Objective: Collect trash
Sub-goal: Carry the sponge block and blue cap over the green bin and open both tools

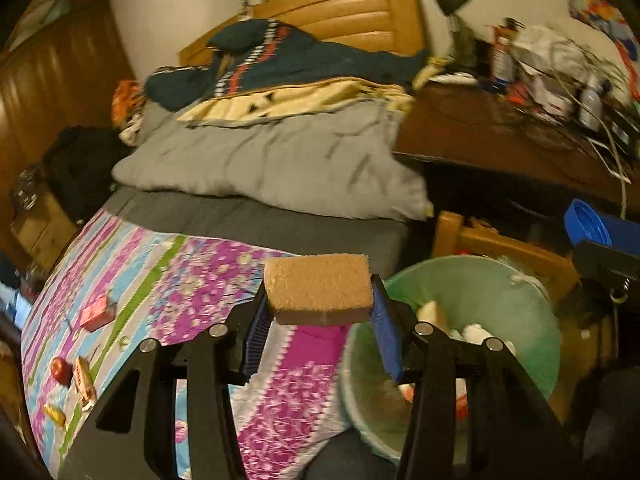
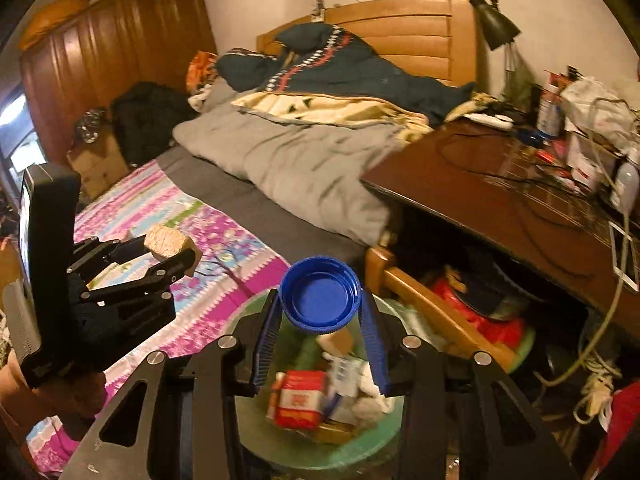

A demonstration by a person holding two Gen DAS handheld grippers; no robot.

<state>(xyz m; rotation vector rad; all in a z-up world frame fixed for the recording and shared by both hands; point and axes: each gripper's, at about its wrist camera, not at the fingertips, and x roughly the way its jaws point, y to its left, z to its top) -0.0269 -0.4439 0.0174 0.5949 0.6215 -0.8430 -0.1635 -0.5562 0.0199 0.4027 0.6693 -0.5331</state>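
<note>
My left gripper is shut on a tan sponge block, held over the bed's edge just left of the green trash bin. In the right wrist view the left gripper shows at the left with the same sponge block. My right gripper is shut on a blue plastic lid, held above the green bin, which holds a red-and-white carton and paper scraps. The blue lid also shows at the right edge of the left wrist view.
Small items lie on the floral sheet: a red box, a red apple, a wrapped bar. A grey duvet covers the bed. A cluttered dark desk and a wooden chair stand to the right.
</note>
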